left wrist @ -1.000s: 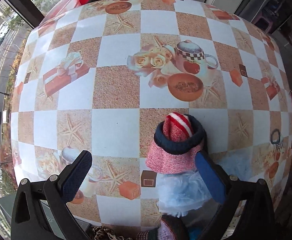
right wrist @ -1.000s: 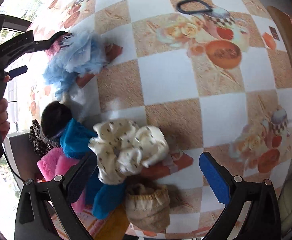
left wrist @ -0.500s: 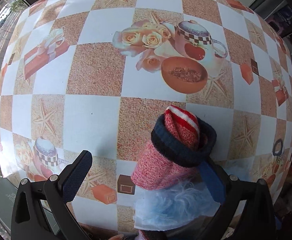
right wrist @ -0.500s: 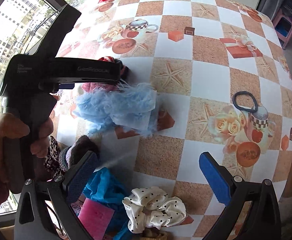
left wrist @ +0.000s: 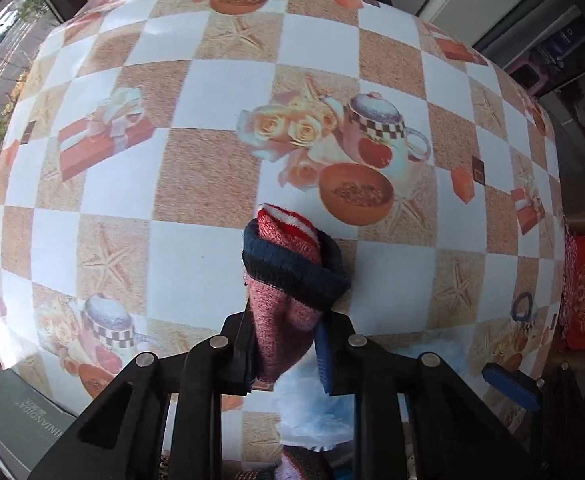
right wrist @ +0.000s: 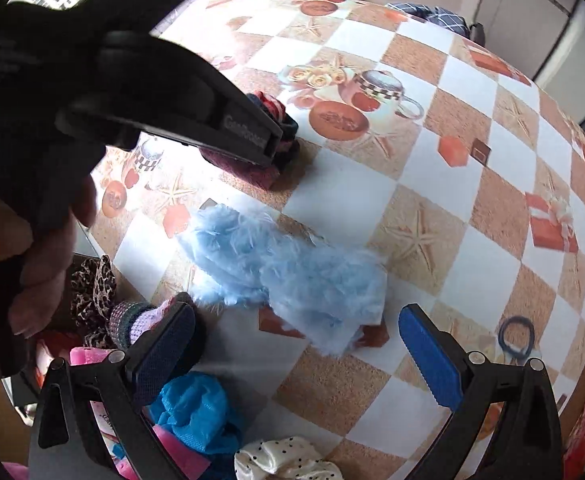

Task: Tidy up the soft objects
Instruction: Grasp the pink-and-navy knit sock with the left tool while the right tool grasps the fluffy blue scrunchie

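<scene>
Rolled sock (left wrist: 288, 280): a knitted bundle, long axis running from the left gripper (left wrist: 286, 354) away toward the table's middle, open end pointing at the printed teapot. Body pink-red marl; a dark navy cuff is folded round it, with a red and white striped piece poking out of the far end. It lies on the checked tablecloth (left wrist: 196, 92), near end clamped between the left gripper's pads, whose jaws have just closed on it; a second ago they stood wide with the sock between them, untouched.

Right gripper (right wrist: 300, 352): jaws spread, nothing between the pads, hovering over a fluffy blue piece (right wrist: 292, 276) that lies just beside the sock. The right view has rolled since the earlier frame.

Near table edge: blue cloth (right wrist: 196, 412), spotted cream scrunchie (right wrist: 284, 460), leopard scrunchie (right wrist: 92, 288). Dark hair tie (right wrist: 516, 336) lies apart.
</scene>
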`<act>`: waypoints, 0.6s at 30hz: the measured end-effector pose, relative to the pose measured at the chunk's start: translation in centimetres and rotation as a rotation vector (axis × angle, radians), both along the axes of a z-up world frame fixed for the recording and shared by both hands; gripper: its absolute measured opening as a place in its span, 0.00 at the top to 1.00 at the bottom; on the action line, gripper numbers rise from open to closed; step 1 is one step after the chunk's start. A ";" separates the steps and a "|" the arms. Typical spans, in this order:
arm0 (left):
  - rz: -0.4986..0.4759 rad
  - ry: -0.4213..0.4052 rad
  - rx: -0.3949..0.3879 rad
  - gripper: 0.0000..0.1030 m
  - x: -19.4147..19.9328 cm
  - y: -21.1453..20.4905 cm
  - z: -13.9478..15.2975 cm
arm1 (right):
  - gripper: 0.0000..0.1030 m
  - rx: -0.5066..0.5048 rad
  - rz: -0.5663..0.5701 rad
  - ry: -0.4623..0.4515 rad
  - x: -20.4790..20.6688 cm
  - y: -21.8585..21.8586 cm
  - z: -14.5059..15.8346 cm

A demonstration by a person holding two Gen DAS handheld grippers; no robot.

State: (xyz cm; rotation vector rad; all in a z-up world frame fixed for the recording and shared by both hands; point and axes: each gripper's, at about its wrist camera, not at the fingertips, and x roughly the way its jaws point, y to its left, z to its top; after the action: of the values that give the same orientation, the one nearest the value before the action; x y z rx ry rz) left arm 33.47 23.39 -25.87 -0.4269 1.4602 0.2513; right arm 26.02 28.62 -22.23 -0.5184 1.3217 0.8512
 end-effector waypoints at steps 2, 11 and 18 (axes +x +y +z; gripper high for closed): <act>0.040 -0.009 -0.001 0.76 -1.1 2.9 0.7 | 0.00 -0.003 0.036 0.008 0.3 1.3 -1.0; 0.052 0.001 -0.001 0.76 -6.2 10.7 1.6 | 0.12 -0.098 0.100 -0.013 0.6 4.6 -5.0; 0.037 0.010 -0.008 0.75 -8.6 14.4 2.6 | 0.73 -0.063 0.049 0.005 1.4 3.5 -4.0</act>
State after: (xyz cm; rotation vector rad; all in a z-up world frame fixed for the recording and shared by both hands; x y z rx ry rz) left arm 24.83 37.83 -23.23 -0.4595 1.4641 0.2773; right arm 27.46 32.11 -26.22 -0.6008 1.3485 0.8539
